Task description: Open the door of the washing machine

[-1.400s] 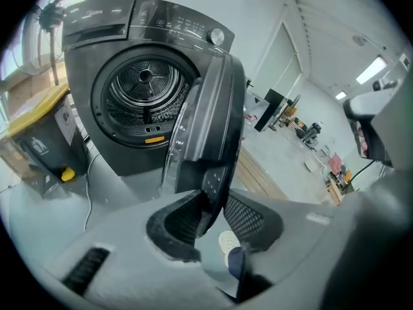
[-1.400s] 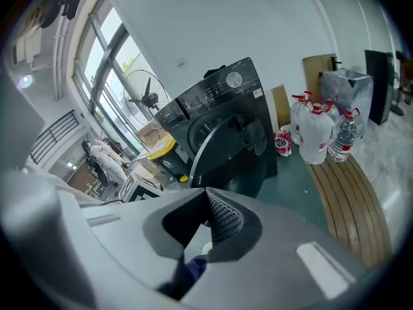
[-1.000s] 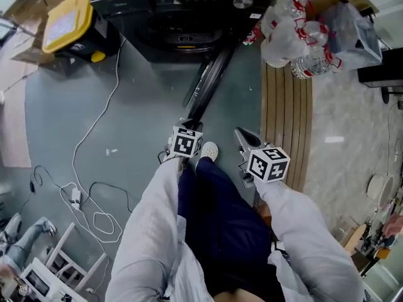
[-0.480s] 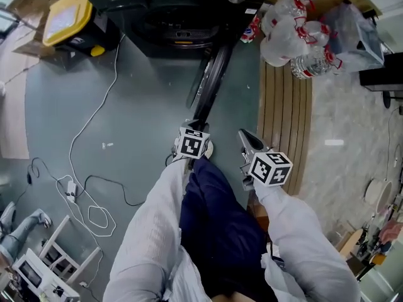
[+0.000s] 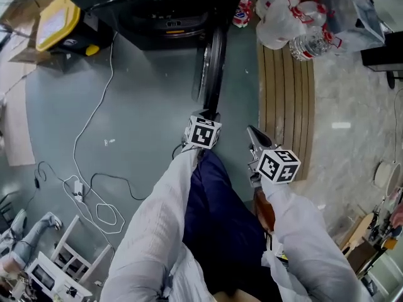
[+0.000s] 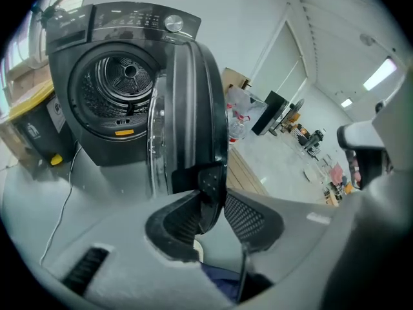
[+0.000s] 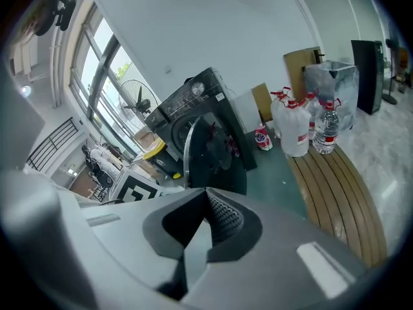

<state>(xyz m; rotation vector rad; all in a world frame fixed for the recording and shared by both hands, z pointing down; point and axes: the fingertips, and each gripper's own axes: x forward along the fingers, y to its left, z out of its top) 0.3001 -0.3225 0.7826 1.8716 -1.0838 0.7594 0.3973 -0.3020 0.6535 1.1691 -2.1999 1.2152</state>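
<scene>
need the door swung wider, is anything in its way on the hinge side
Left gripper is clamped on the door edge. On the hinge side a red-and-white container and water jugs stand beside the washer; a wider swing may meet them.

Dark grey door [image 6: 193,89]; yellow bin lid [image 5: 56,21].

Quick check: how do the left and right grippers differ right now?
The left gripper is shut on the door edge, which sits between its fingers; the right gripper is shut on nothing. The left gripper is at the door; the right gripper hangs apart from it, off to the door's right in the head view. Both point down toward the washer.
</scene>
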